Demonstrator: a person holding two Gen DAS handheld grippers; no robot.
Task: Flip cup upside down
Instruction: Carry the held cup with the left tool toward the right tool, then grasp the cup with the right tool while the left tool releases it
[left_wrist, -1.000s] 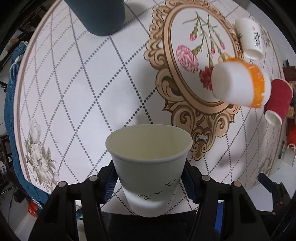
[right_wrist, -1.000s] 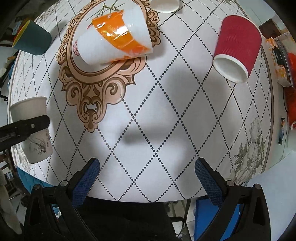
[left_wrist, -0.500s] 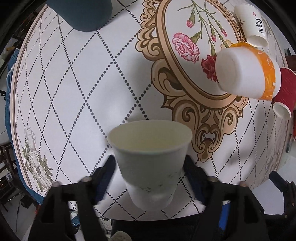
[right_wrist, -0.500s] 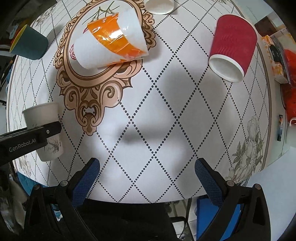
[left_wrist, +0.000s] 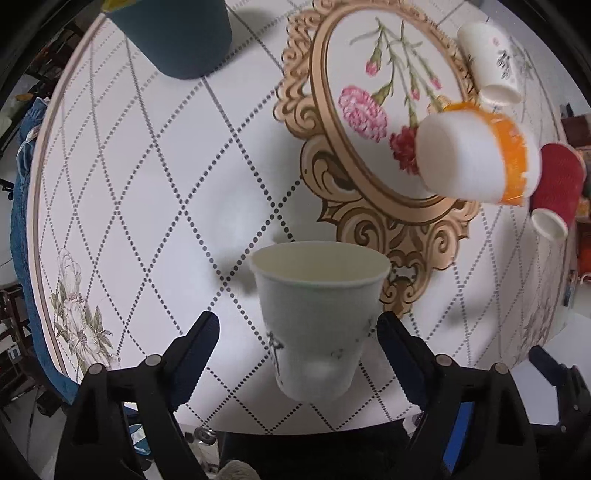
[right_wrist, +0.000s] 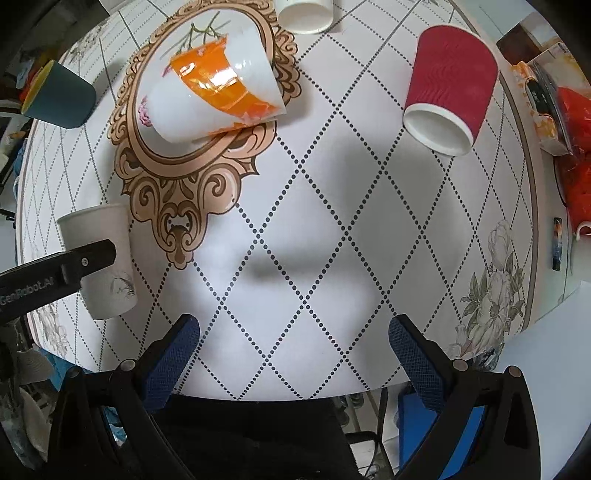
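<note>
A white paper cup (left_wrist: 317, 317) with black ink marks stands upright, mouth up, on the table near its front edge. My left gripper (left_wrist: 299, 343) is open, its blue fingers wide on either side of the cup; the left finger is clearly apart from it. The same cup (right_wrist: 107, 273) shows at the left of the right wrist view, partly behind the left gripper's black arm. My right gripper (right_wrist: 293, 350) is open and empty above the table's front edge.
On the round patterned table (right_wrist: 314, 240): an orange-and-white cup (right_wrist: 218, 96) upside down on the flower medallion, a red ribbed cup (right_wrist: 448, 85) mouth up, a teal cup (right_wrist: 59, 96), a white cup (left_wrist: 491, 62) with black lettering at the back.
My left gripper has opened and let go of the white cup, which now stands on the table. The right gripper has stayed open and barely moved.
</note>
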